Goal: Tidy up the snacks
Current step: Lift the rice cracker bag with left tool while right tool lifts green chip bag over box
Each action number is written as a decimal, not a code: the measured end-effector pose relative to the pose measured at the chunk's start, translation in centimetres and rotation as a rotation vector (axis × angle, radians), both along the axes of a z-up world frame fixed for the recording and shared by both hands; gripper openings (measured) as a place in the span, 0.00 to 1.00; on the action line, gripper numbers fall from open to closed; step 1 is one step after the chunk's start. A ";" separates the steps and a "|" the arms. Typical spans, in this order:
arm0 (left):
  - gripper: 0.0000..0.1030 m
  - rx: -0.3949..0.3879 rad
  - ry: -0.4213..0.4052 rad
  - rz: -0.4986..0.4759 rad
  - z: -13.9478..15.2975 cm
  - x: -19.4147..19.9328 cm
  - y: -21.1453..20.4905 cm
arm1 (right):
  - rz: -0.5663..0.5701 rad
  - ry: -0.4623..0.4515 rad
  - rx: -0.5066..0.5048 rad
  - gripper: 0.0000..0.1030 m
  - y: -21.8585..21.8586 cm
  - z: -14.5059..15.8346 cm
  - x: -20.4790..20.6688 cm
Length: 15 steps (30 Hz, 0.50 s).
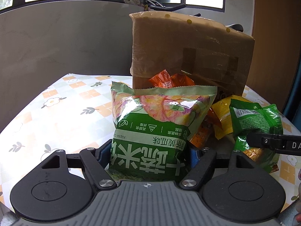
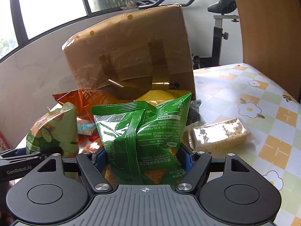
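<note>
A: Snacks are heaped on the bench (image 2: pixel 263 98) before a taped cardboard box (image 2: pixel 131 52). How is the left claw (image 1: pixel 148 150) set?

B: It is clamped on a pale-green cucumber-flavour bag (image 1: pixel 158 128), held upright.

A: And the right claw (image 2: pixel 143 154)?

B: A dark-green chip bag (image 2: pixel 143 131) is pinched in it. A wrapped cracker block (image 2: pixel 220 135) is seen just beside.

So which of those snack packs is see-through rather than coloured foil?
The pack of pale crackers, lying flat on the flowered tablecloth to the right of the pile. Its clear wrapper shows the crackers inside; the green, orange and yellow bags are all printed.
</note>
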<state>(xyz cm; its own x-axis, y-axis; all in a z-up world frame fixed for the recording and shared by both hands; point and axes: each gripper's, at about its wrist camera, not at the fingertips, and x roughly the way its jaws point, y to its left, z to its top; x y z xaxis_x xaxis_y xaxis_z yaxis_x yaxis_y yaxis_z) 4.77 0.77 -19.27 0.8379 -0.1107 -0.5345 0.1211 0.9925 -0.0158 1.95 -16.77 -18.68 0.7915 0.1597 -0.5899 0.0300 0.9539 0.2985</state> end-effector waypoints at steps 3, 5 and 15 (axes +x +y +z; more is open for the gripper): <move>0.76 0.023 -0.037 0.032 0.7 -1.0 0.3 | -0.002 -0.024 -0.023 0.69 0.1 0.6 -0.3; 0.76 0.014 -0.061 0.060 1.4 -1.5 0.9 | -0.001 -0.044 -0.028 0.69 0.1 1.0 -0.6; 0.76 -0.042 -0.167 0.112 4.5 -3.2 2.0 | -0.016 -0.126 -0.046 0.68 0.0 3.1 -1.8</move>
